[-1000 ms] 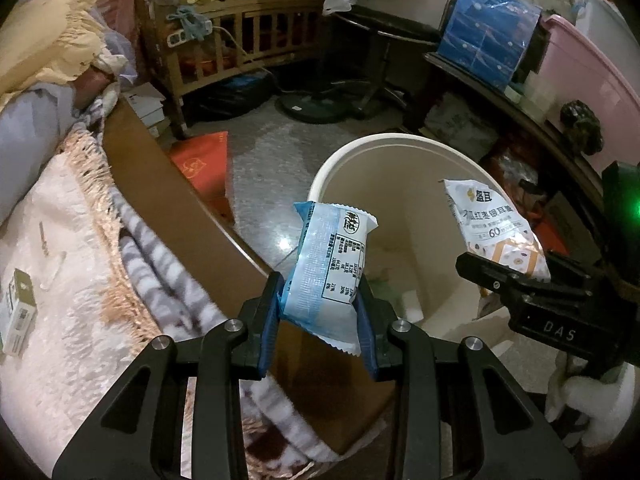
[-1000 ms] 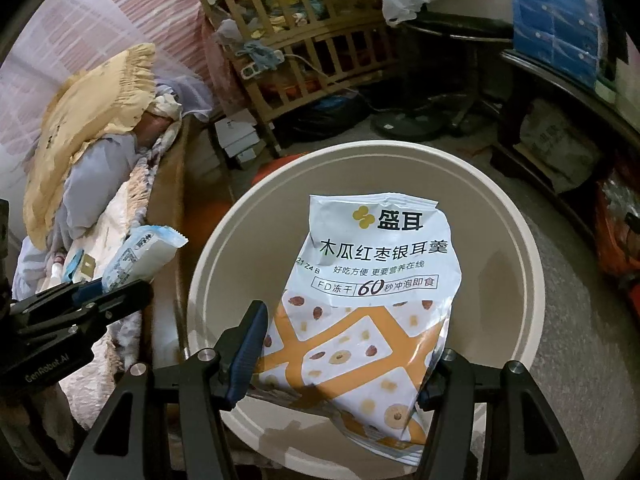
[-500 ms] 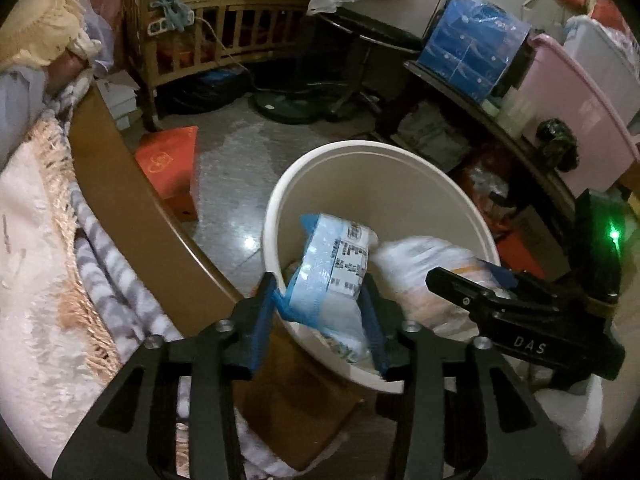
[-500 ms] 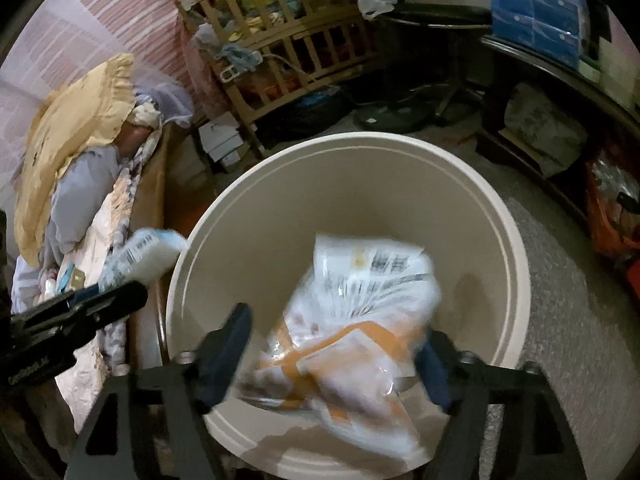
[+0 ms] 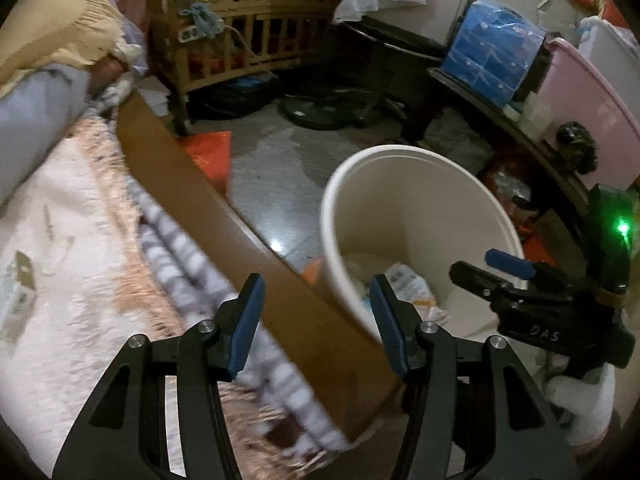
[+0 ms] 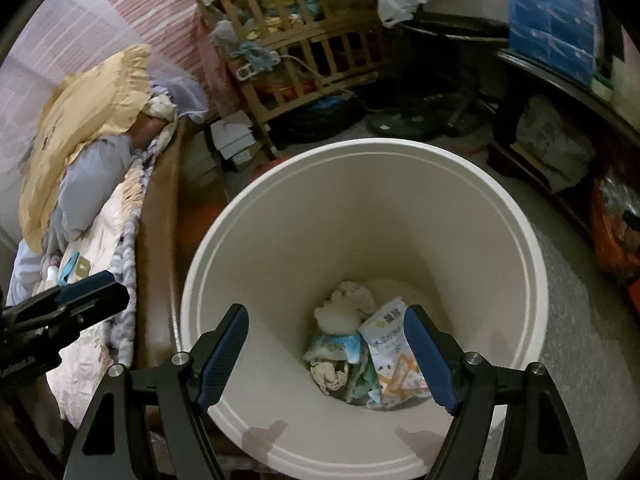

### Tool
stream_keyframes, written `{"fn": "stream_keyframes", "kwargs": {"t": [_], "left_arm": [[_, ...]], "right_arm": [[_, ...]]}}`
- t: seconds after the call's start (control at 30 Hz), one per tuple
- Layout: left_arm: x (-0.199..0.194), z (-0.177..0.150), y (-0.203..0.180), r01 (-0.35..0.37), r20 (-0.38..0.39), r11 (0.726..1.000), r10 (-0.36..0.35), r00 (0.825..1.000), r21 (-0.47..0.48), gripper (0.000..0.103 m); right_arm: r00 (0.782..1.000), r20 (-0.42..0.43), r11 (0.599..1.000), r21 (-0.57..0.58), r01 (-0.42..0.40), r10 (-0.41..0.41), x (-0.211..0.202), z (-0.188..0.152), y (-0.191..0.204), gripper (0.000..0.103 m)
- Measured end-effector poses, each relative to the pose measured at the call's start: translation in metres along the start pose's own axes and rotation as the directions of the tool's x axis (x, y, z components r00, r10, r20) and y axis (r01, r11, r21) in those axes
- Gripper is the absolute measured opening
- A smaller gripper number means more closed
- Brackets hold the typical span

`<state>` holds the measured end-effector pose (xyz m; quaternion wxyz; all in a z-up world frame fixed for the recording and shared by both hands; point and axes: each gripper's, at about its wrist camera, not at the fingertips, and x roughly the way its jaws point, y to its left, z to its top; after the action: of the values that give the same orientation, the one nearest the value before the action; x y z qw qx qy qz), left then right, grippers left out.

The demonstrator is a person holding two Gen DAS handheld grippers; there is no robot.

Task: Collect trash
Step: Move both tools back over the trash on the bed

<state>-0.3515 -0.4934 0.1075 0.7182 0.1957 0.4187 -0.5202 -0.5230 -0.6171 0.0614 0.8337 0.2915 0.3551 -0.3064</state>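
both grippers, left gripper (image 5: 316,320) and right gripper (image 6: 326,356), have just let go, jaws open wide and empty, so blue pack (image 6: 334,346) and orange bag (image 6: 394,364) now lie in the bin (image 6: 400,216).

We hold both tongs angled steeply downward: the left tongs (image 5: 316,318) and the right tongs (image 6: 326,354), blue pads parted, nothing gripped. Both have just been opening, and the right stands just right of the left.
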Motion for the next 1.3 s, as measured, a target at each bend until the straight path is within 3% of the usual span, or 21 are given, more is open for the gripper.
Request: {"fn": "stream_keyframes", "kwargs": {"t": [0.27, 0.43, 0.83, 1.13, 1.3], "left_arm": [[-0.029, -0.015, 0.036, -0.108, 0.037, 0.994, 0.109, 0.993, -0.011, 0.053], [-0.049, -0.023, 0.065, -0.167, 0.058, 0.985, 0.169, 0.984, -0.034, 0.053], [-0.089, -0.046, 0.137, -0.245, 0.077, 0.957, 0.259, 0.963, -0.153, 0.053], [-0.119, -0.078, 0.194, -0.297, 0.068, 0.925, 0.321, 0.945, -0.238, 0.053], [-0.133, -0.106, 0.237, -0.327, 0.035, 0.891, 0.355, 0.934, -0.316, 0.053]], "right_arm": [[1.0, 0.019, 0.996, -0.091, -0.018, 0.02, -0.001, -0.004, 0.035, 0.078], [0.997, 0.018, 0.986, -0.149, -0.069, 0.073, -0.003, -0.006, 0.071, 0.078], [0.985, -0.039, 0.938, -0.299, -0.172, 0.168, 0.014, -0.02, 0.182, 0.078], [0.976, -0.075, 0.9, -0.377, -0.218, 0.205, 0.019, -0.027, 0.24, 0.078], [0.967, -0.123, 0.872, -0.418, -0.253, 0.222, 0.029, -0.036, 0.276, 0.078]]}}
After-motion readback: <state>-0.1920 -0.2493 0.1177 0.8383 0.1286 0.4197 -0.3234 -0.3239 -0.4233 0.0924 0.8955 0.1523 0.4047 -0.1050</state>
